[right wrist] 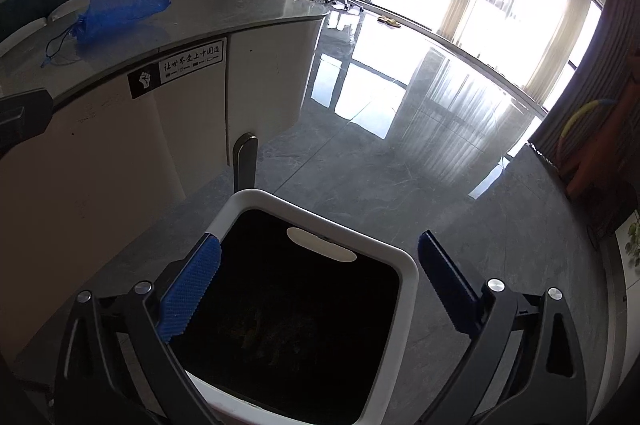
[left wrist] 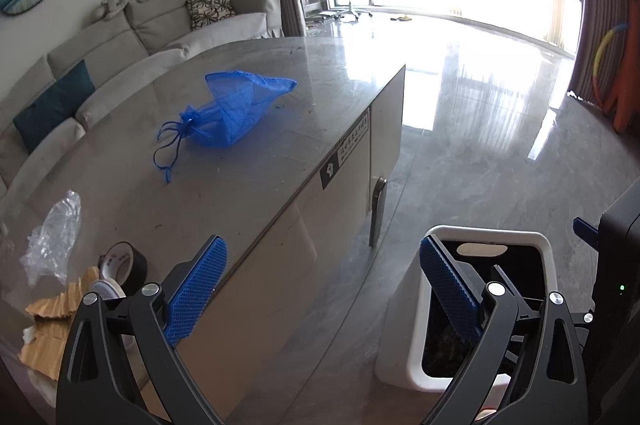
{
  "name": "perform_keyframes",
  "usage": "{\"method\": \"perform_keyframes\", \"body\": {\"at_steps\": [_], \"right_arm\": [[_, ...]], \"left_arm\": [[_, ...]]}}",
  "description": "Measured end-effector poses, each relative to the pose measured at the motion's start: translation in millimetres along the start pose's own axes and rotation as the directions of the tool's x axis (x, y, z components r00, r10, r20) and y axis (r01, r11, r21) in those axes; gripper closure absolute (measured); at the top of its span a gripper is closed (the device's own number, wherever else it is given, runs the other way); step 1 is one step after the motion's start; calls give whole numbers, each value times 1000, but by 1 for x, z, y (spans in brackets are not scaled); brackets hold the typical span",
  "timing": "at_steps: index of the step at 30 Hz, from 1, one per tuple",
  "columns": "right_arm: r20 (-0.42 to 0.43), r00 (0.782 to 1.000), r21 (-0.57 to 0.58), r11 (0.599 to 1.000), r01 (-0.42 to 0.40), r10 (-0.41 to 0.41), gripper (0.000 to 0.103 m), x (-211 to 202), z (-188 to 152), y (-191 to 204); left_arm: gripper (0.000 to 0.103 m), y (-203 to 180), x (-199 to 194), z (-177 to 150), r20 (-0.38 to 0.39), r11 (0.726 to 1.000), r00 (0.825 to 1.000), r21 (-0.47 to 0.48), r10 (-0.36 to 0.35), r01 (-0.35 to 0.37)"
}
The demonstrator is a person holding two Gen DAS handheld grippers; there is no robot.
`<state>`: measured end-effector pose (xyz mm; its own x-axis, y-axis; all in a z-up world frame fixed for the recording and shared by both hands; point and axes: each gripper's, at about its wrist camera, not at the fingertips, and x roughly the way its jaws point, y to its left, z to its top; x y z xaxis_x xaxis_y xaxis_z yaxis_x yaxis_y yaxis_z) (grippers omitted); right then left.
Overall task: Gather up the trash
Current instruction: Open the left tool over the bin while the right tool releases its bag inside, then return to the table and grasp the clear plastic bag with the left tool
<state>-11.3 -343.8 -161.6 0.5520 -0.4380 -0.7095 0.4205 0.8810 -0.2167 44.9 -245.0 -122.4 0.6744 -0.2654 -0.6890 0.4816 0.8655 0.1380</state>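
The white trash bin [right wrist: 408,273] is seen on the floor just right of the table's [left wrist: 280,73] near edge. Above it the right gripper [right wrist: 320,289] is held released, empty. The left gripper [left wrist: 324,289] is spread wide, nothing grasped, over the table edge; a blue mesh bag [left wrist: 236,105] lies farther off.

The desk [left wrist: 280,97] top looked like polished stone — smooth, faintly glossy. On it lay a blue mesh drawstring bag [left wrist: 236,105] of sheer cloth, crinkled clear plastic film [left wrist: 56,237], torn corrugated cardboard [left wrist: 52,317] and glossy black tape [left wrist: 128,265]. The white bin [right wrist: 408,265] was smooth plastic — the floor [left wrist: 480,129] mirror-glossy tile.
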Motion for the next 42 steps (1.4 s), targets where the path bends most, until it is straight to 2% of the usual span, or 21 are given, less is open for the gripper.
{"method": "perform_keyframes", "body": {"at_steps": [3,6,9,11,16,19,22,26,31,33,37,38,42], "right_arm": [[56,998,25,999,-21,20,5,-15,9,0],[171,985,45,998,-35,26,5,-40,26,1],[284,959,55,998,-36,19,5,-67,41,2],[346,937,47,996,-74,53,5,-82,49,6],[435,895,33,992,-122,96,5,-107,66,26],[458,879,9,988,-155,134,5,-114,73,44],[464,870,-19,983,-181,169,5,-118,79,65],[482,845,-58,970,-236,234,5,-127,91,101],[488,799,-138,935,-327,351,5,-138,120,154],[479,786,-180,920,-348,391,5,-140,132,179],[468,763,-275,894,-354,446,5,-143,150,226],[466,758,-290,888,-358,457,5,-143,153,235],[446,752,-315,871,-377,486,5,-137,162,263]], "left_arm": [[6,7,-5,1,15,1000,1000,-16,9,-9],[6,17,-12,1,42,999,999,-41,30,-28],[6,34,-23,2,75,995,995,-79,67,-61],[6,48,-31,5,90,991,991,-106,96,-86],[6,99,-50,7,119,968,978,-205,168,-142],[6,130,-57,5,123,948,963,-244,239,-204],[6,171,-59,3,102,913,940,-292,326,-285],[6,228,-65,-4,48,860,929,-398,366,-318],[6,265,-70,-16,17,822,898,-411,439,-395],[6,284,-72,-16,1,805,901,-450,433,-386],[5,317,-68,-19,-43,773,882,-463,470,-434],[5,324,-66,-19,-54,767,881,-470,469,-437],[5,343,-53,-24,-102,763,888,-475,447,-439]]}}
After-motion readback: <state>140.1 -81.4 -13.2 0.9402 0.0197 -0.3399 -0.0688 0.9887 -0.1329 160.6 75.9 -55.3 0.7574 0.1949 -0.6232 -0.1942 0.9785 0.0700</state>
